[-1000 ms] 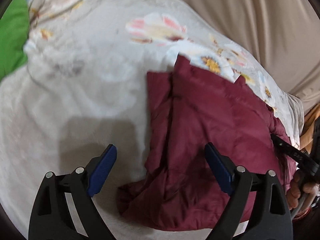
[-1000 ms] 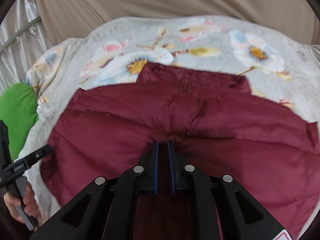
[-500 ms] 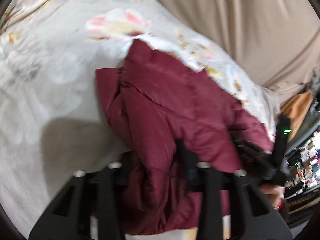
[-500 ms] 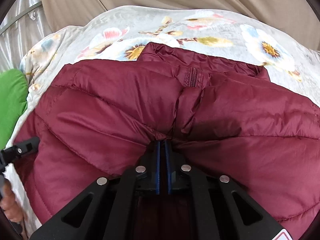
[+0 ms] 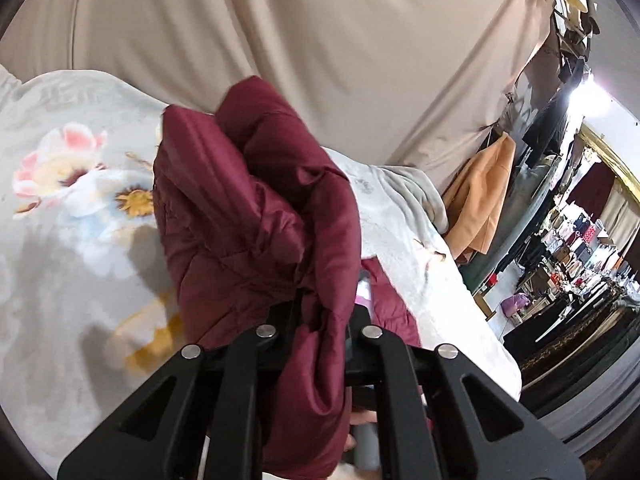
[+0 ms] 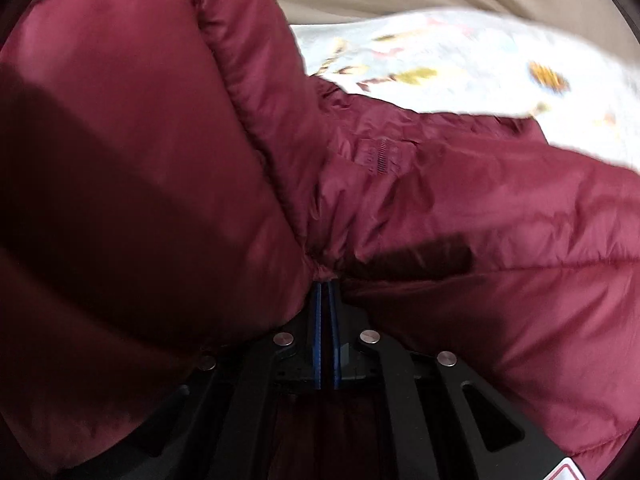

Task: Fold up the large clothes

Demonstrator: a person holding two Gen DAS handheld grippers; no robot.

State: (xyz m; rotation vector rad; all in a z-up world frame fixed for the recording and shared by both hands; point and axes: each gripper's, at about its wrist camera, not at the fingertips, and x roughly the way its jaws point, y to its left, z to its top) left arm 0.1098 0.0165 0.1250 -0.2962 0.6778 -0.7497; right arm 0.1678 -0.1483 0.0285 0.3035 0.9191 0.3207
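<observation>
A dark red puffer jacket (image 5: 256,216) is lifted off the floral blanket (image 5: 68,184). My left gripper (image 5: 318,320) is shut on a thick fold of it, and the cloth hides the fingertips. In the right wrist view the jacket (image 6: 460,208) fills most of the frame and bulges up at the left. My right gripper (image 6: 326,292) is shut on its fabric, blue pads pressed together, with the cloth bunching out just beyond them. The floral blanket (image 6: 460,64) shows behind it.
A beige curtain (image 5: 320,40) hangs behind the bed. To the right of the bed's edge hang an orange garment (image 5: 484,200) and shelves of goods (image 5: 580,248). The person's hand (image 5: 362,420) shows under the left gripper.
My left gripper went from open to shut on the jacket's near edge, then lifted and swung right. My right gripper stayed shut and raised the jacket, which now bulges close to the camera.
</observation>
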